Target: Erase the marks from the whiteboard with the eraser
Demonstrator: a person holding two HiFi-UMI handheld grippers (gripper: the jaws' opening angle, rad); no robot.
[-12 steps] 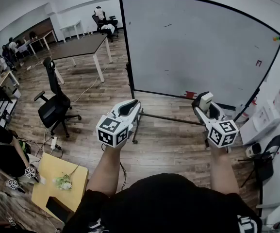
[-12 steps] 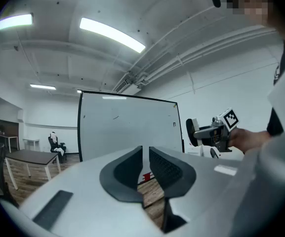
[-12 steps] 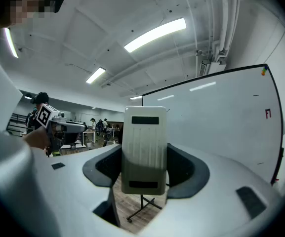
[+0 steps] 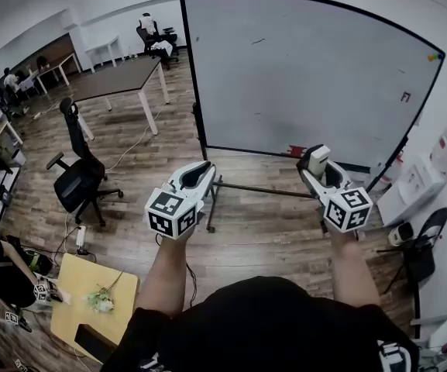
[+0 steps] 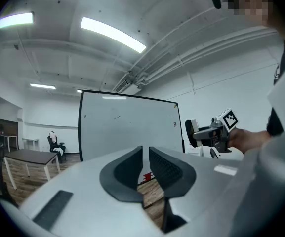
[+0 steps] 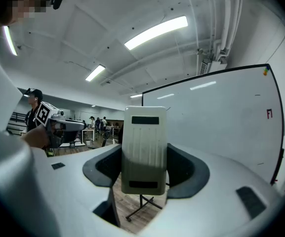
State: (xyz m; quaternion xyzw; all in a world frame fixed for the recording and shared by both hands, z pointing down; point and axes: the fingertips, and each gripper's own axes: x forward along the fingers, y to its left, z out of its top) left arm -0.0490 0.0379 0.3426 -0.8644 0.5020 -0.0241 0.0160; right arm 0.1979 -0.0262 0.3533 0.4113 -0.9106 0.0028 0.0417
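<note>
- Head view shows a person holding both grippers out in front of a large whiteboard [image 4: 308,68] that stands on a wooden floor [image 4: 254,223].
- The right gripper [image 4: 317,166] is raised before the whiteboard's lower right part, clear of its surface.
- Its jaws are clamped on the eraser [image 4: 318,159], one against each long side.
- The right gripper view shows the eraser upright, its pale ribbed back with two dark slots toward the camera and the whiteboard beyond it, not touching.
- The left gripper [image 4: 197,174] is held before the whiteboard's lower left corner, also away from the surface.
- In the left gripper view its jaws are drawn nearly together, with only a thin slit between them and nothing in it.
- A short dark stroke [image 4: 259,41] sits in the whiteboard's upper left area.
- A small red mark [image 4: 405,97] sits near the whiteboard's right edge.
- Small coloured dots [image 4: 435,56] sit at the whiteboard's upper right corner.
- A small red thing [image 4: 295,151] lies at the whiteboard's bottom edge; what it is cannot be told.
- A dark table [image 4: 118,80] stands to the left of the whiteboard, and a black office chair [image 4: 76,177] is nearer the person on that same side.
</note>
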